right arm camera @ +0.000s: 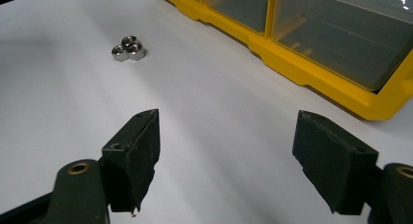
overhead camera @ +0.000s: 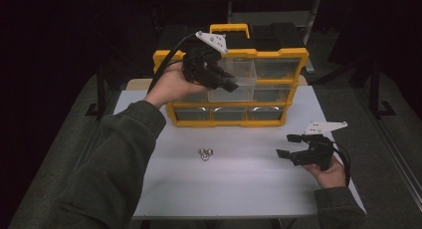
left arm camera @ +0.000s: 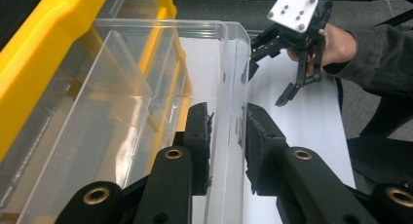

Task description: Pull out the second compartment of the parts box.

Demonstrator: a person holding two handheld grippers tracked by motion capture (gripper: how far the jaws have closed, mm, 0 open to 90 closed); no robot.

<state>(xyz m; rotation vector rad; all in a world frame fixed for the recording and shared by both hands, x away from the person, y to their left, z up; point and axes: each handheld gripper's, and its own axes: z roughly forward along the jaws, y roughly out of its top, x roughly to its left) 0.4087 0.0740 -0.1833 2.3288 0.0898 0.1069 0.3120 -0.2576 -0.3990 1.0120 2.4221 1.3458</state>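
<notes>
A yellow organiser [overhead camera: 278,54] with clear drawers stands at the back of the white table [overhead camera: 249,189]. One clear drawer [overhead camera: 240,79] is pulled partway out of its upper row. My left gripper [overhead camera: 230,84] is shut on that drawer's front wall. In the left gripper view the two pads [left arm camera: 200,146] straddle the transparent wall of the drawer [left arm camera: 146,112], one inside and one outside. Three steel nuts [overhead camera: 205,154] lie clustered mid-table. My right gripper [overhead camera: 283,145] rests low at the right, open and holding nothing, with the nuts [right arm camera: 127,48] far ahead of its jaws [right arm camera: 226,156].
The organiser's lower drawers [overhead camera: 229,113] are closed; its yellow frame [right arm camera: 311,63] runs along the right gripper view's upper right. The table's edges drop to a dark floor on all sides. My right gripper [left arm camera: 267,85] also appears far off in the left gripper view.
</notes>
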